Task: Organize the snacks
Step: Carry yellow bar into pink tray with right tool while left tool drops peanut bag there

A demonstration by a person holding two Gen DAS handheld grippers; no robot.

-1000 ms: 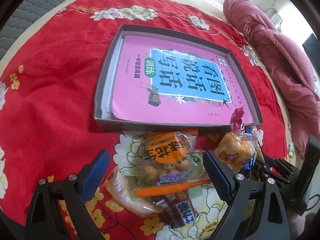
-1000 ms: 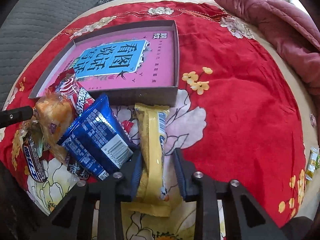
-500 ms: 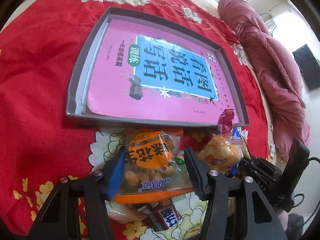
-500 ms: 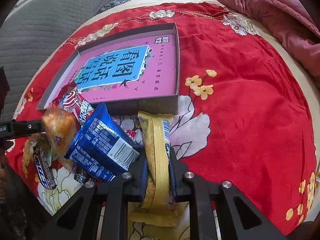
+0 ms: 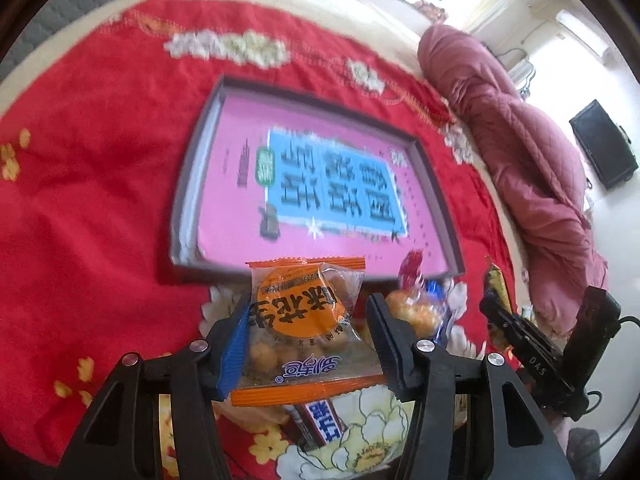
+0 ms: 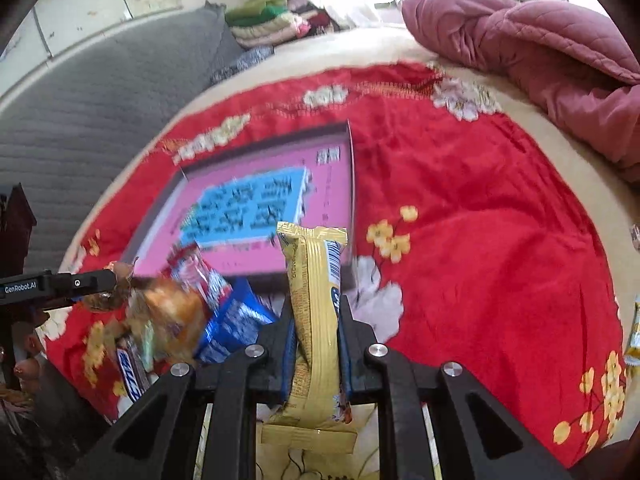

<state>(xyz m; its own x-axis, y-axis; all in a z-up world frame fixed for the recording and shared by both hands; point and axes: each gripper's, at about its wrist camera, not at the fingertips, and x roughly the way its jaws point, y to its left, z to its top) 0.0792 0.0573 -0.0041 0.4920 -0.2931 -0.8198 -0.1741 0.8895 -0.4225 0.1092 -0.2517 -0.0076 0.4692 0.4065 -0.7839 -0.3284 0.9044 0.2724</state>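
Now both claws, having just closed, are lifting snacks: left gripper [image 5: 306,344] clamping the peanut packet [image 5: 304,328], right gripper [image 6: 316,344] clamping the yellow bar [image 6: 316,320], with the tray [image 5: 182,200] lying beyond both.

- Home bedroom.
- Red floral bedspread [image 6: 480,200] over a bed.
- Rumpled pink quilted blanket [image 6: 540,48] at the far edge.
- Grey padded headboard [image 6: 100,100].
- Folded clothes stacked [image 6: 272,20] behind.

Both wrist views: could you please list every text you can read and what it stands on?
"GenRobot.AI": left tongs, whose jaws have just been closing onto the peanut packet.
"DAS": right tongs.
"味花生", upside down: orange label of the peanut packet.
Too blurred or small: title on the book, print on the yellow bar, label on the chocolate bar.
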